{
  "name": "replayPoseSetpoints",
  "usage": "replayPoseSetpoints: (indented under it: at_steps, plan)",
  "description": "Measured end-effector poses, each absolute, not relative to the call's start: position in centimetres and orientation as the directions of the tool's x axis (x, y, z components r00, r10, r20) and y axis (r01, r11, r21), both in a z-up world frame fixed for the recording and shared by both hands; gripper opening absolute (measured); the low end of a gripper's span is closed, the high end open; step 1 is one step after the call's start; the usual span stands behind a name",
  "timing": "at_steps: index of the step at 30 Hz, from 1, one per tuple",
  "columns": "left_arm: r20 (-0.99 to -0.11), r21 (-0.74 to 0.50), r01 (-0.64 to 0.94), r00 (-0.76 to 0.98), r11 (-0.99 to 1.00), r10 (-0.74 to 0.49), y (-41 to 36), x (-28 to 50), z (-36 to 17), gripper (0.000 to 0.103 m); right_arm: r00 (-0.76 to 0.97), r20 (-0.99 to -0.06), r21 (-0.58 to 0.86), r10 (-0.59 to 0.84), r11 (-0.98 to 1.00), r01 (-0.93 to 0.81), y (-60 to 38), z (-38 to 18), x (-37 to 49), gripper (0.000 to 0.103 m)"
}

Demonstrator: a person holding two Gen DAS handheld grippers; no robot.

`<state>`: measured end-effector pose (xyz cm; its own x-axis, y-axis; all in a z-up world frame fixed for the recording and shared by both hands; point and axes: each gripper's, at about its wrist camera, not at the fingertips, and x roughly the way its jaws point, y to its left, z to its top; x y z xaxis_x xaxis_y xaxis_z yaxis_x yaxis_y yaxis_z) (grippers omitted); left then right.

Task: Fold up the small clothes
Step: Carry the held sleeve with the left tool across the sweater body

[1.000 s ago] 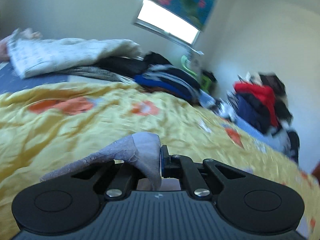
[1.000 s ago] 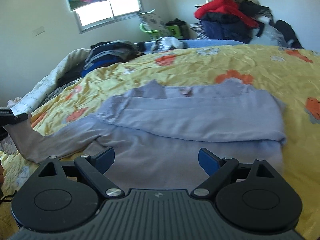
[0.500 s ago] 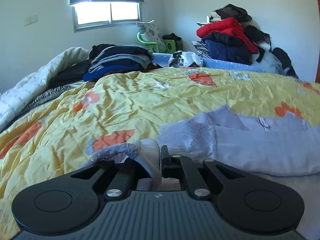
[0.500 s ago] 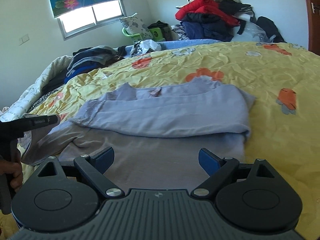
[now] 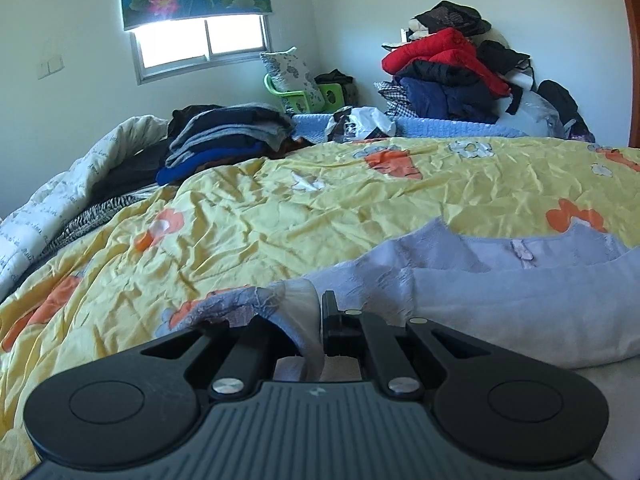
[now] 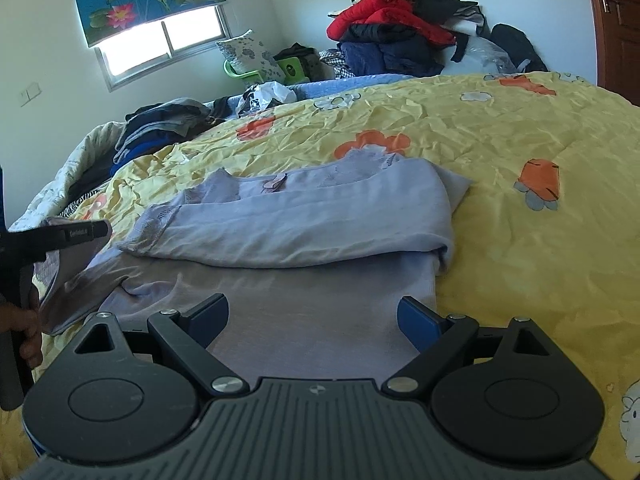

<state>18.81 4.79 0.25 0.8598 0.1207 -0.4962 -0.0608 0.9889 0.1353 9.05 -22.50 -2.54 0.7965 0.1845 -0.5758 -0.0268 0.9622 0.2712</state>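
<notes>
With the lavender top (image 6: 304, 224) lying on the yellow quilt (image 6: 500, 128), one sleeve already folded across its chest, I read this as the second sleeve fold. My left gripper (image 5: 320, 316) has its jaws pinched together on the cuff (image 5: 296, 312) of the other sleeve, lifted just beside the body. My right gripper (image 6: 312, 316) hovers over the hem, jaws wide apart and empty. Next, I judge, the cuff wants carrying across the chest and laying flat before I let go.

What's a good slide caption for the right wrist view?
Open right hand-held gripper over a lilac top on the floral quilt; left hand-held gripper pinches its sleeve.
</notes>
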Motion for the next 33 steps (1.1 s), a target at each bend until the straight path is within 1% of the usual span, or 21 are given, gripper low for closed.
replayPoseSetpoints:
  at_steps: [12,23,33]
  plan:
    - [-0.483,0.139,0.003,0.873,0.99,0.065,1.4,20.6,2.1,0.004,0.797,-0.579,0.273,0.17,0.962,-0.007,-23.6,-2.9,8.5,0.093]
    - [-0.486,0.115,0.109,0.873,0.987,-0.04,-3.9,21.5,3.0,0.004,0.803,-0.576,0.269,0.157,0.963,0.004,-24.2,-2.8,7.9,0.093]
    - [-0.491,0.135,0.207,0.863,0.969,-0.116,-8.7,21.3,2.9,0.004,0.8,-0.583,0.272,0.14,0.962,0.029,-25.3,-3.1,7.3,0.093]
